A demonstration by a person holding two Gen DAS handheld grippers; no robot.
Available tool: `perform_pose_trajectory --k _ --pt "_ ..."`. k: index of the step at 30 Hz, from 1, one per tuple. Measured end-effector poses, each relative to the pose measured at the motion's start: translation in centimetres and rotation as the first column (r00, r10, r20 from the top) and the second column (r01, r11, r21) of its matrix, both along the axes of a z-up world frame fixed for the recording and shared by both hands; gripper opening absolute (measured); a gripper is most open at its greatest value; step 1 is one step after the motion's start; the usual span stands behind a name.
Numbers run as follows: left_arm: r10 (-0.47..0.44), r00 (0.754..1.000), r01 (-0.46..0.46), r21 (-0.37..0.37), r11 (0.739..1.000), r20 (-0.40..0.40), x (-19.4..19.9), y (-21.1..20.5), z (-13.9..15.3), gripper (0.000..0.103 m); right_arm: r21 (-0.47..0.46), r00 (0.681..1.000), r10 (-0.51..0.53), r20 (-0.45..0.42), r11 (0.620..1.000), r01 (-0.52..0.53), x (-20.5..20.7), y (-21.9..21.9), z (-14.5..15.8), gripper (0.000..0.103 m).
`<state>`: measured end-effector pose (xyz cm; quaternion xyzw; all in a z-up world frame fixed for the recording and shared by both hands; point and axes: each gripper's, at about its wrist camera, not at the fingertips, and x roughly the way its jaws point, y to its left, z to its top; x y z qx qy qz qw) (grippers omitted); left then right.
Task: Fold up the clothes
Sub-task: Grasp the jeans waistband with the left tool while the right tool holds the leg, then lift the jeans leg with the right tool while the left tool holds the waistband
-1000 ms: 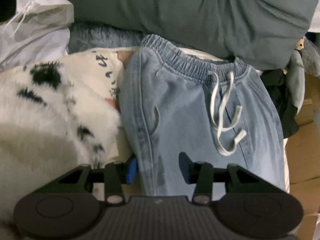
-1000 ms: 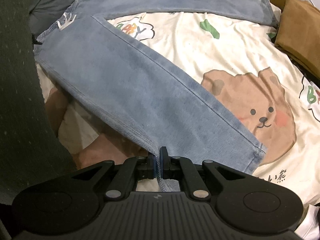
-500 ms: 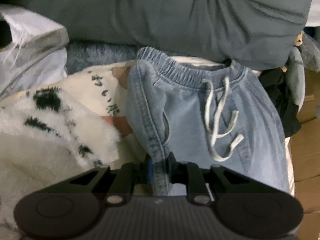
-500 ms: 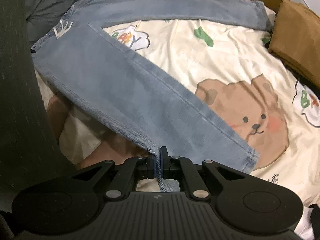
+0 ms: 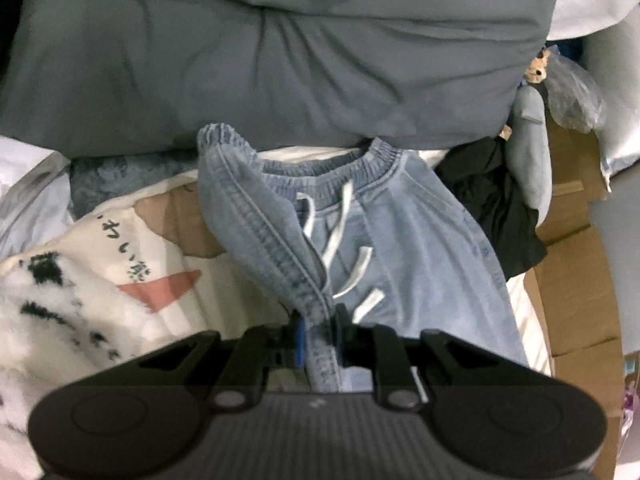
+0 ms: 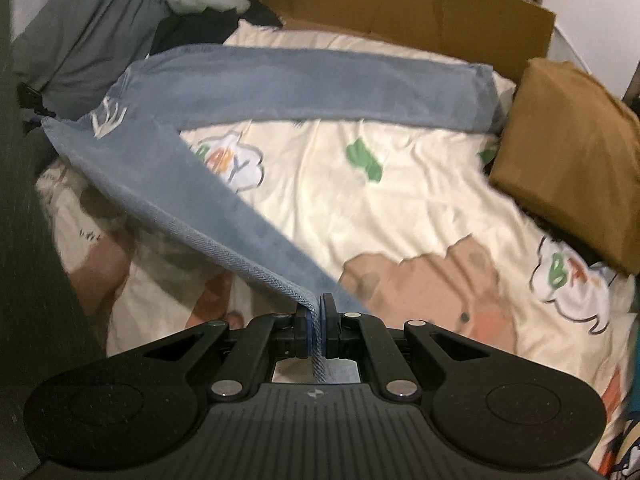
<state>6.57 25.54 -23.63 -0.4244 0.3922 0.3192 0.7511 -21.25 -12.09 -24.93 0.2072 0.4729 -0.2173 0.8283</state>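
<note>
Handling like soft, limp denim with some weight, the jeans (image 6: pixel 256 92) sag between grips, so their side seam is the sound hold. They lie spread on the printed bedspread (image 6: pixel 360 216), waistband toward the grey pillow (image 5: pixel 280 48). Left gripper (image 5: pixel 319 334) is clamped on the seam near the waist; right gripper (image 6: pixel 316 330) is pinched tight on the leg's edge, lifting it.

Jeans (image 6: pixel 304 84): light blue denim, white drawstring (image 5: pixel 340 236). Bedsheet (image 6: pixel 360 220): cream, printed with brown bears and green marks. Pillow (image 5: pixel 280 52): grey-green. Folded cloth (image 6: pixel 568 148): mustard brown. Fleece (image 5: pixel 52 312): white, black patches.
</note>
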Motion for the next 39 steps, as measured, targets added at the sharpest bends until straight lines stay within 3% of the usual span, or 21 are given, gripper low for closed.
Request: perform_pose_trajectory --k 13,34,39 --pt "-0.131 0.991 0.13 0.023 0.991 0.003 6.7 0.1 2.7 0.009 -0.061 0.999 -0.009 -0.033 0.998 0.007 2.3 -4.3 2.3 0.001" --pt "-0.226 0.973 0.223 0.051 0.973 0.053 16.6 -0.7 -0.5 0.007 -0.116 0.998 -0.013 -0.059 0.993 0.006 8.7 -14.8 -1.3 0.001" --pt "-0.253 0.964 0.248 0.07 0.966 0.083 19.1 -0.7 -0.7 0.007 -0.162 0.996 0.015 -0.086 0.986 -0.029 11.7 -17.7 -0.7 0.001"
